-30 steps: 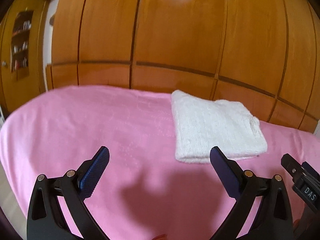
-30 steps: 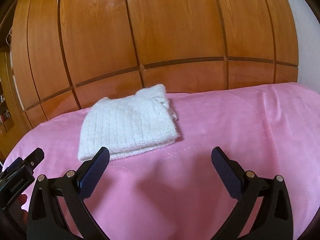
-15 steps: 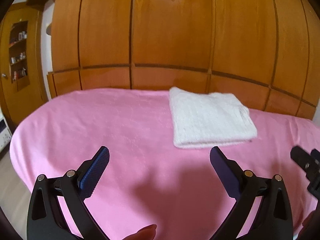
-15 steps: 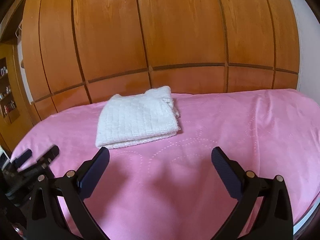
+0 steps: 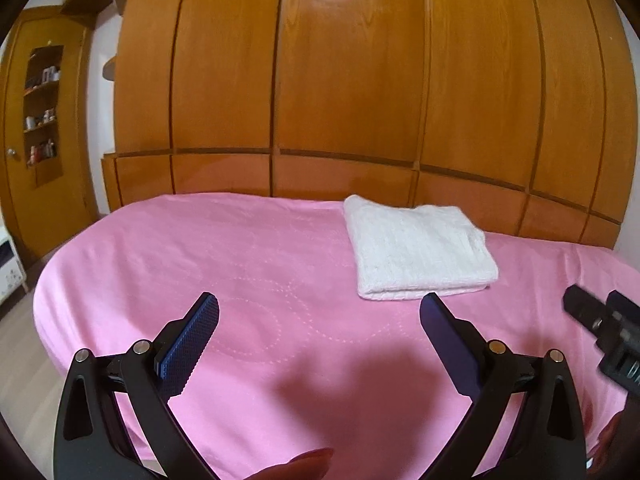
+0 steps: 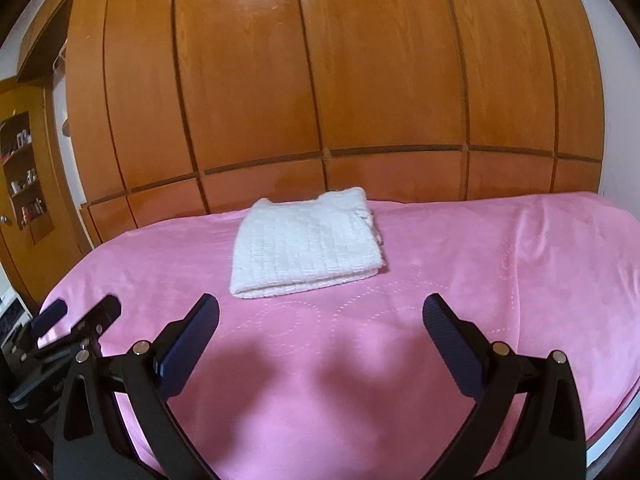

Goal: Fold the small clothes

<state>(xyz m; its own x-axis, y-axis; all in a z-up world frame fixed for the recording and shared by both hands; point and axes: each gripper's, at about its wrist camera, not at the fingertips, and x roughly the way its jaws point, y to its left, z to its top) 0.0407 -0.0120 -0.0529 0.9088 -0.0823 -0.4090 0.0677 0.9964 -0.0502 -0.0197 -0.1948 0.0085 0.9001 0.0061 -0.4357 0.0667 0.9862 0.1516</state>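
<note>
A folded white knitted garment (image 5: 420, 246) (image 6: 306, 244) lay flat on the pink bedspread (image 5: 240, 264) (image 6: 500, 272), before the wooden wardrobe (image 5: 352, 80). The left gripper (image 5: 319, 322) and right gripper (image 6: 321, 322) hovered short of it, jaws spread, holding nothing.

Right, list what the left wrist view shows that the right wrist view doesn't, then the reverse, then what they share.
Only the left wrist view: the open left gripper from behind, a white cabinet at the left edge, and a fingertip at the bottom.

Only the right wrist view: the open right gripper from behind, and the blanket's right-hand end with the white wall beyond.

Both: the folded white knit garment lying on the pink blanket, touched by neither gripper, the wooden wardrobe, and the shelf niche.
</note>
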